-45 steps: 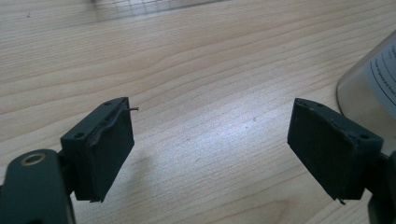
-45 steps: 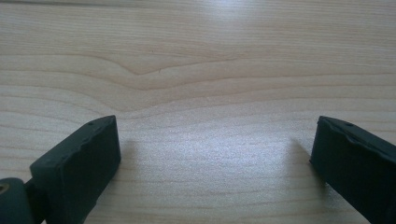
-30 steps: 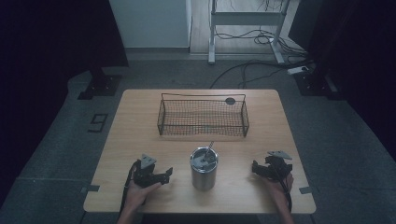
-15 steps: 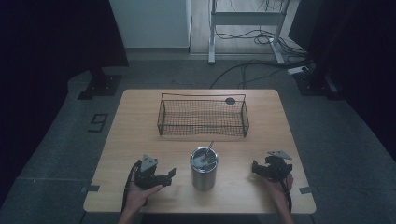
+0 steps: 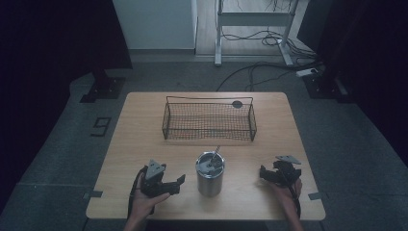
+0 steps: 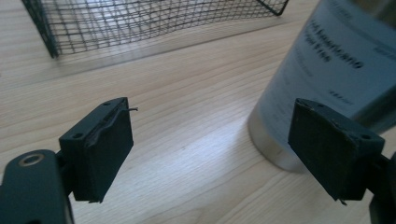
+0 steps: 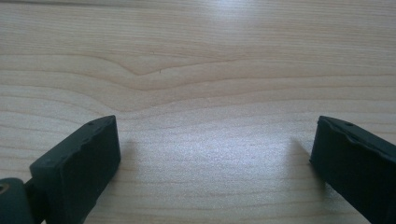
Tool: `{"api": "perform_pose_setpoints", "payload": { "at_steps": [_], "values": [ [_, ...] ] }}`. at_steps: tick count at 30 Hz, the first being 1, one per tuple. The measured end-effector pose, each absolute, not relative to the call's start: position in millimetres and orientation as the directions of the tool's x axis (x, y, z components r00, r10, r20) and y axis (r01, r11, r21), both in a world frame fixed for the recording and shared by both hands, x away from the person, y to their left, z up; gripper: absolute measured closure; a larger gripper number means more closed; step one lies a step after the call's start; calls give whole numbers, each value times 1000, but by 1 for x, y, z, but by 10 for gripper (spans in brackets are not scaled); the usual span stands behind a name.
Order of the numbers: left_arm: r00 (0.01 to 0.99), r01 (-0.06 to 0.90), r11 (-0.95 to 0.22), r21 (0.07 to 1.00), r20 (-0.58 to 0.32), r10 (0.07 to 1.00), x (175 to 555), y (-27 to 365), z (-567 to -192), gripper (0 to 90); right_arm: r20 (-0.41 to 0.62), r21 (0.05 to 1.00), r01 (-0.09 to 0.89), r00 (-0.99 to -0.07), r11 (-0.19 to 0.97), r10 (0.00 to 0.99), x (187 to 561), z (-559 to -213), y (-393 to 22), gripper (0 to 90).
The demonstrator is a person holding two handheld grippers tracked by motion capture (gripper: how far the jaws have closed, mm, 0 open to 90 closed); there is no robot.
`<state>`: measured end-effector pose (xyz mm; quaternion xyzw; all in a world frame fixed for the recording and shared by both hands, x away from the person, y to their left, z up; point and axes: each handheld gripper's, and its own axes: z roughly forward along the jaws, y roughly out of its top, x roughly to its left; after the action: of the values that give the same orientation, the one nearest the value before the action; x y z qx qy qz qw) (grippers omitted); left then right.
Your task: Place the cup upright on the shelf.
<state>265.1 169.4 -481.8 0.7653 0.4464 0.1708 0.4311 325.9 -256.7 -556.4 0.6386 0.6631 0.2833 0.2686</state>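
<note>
Left gripper (image 5: 166, 184) low on the near edge of the wooden table (image 5: 139, 130) in the high view, jaws spread and aimed rightward at the steel tumbler (image 5: 210, 174); right gripper (image 5: 270, 174) likewise near the front edge, jaws apart, pointing inward toward the same tumbler from the other side, nothing held. Tumbler upright between the two, near each but touching neither, a thin utensil handle (image 5: 216, 152) poking out of its mouth; wire basket (image 5: 209, 119) well behind it, toward the far side. Both hands palm-up-ish under the tools, forearms entering from the bottom. In the left gripper view, left gripper (image 6: 210, 151) wide open, bare wood between the pads, tumbler (image 6: 322, 74) wall rising just beyond the right-hand jaw, basket (image 6: 140, 23) mesh at top. In the right gripper view, right gripper (image 7: 215, 161) open over bare tabletop (image 7: 201, 56). Probably rigid and smooth-walled, that tumbler: likely slippery under flat pads, moderately heavy, top-heavy if tipped by the loose utensil. Best taken across the cylindrical wall around mid-height, squarely, with firm pressure; utensil contents hard to make out.
</note>
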Motion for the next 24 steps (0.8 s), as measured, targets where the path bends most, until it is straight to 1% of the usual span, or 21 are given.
{"api": "perform_pose_setpoints", "payload": {
  "at_steps": [12,19,24],
  "values": [
    [599,510,-270,816,-112,793,259,152,-475,131,6,719,695,-40,24,999,326,-556,-257,11],
    [624,505,-283,816,-118,772,257,142,-473,111,6,719,695,-39,23,999,326,-556,-257,11],
    [649,496,-301,814,-117,752,258,132,-474,73,6,719,695,-38,22,999,326,-556,-257,11]
  ]
}}
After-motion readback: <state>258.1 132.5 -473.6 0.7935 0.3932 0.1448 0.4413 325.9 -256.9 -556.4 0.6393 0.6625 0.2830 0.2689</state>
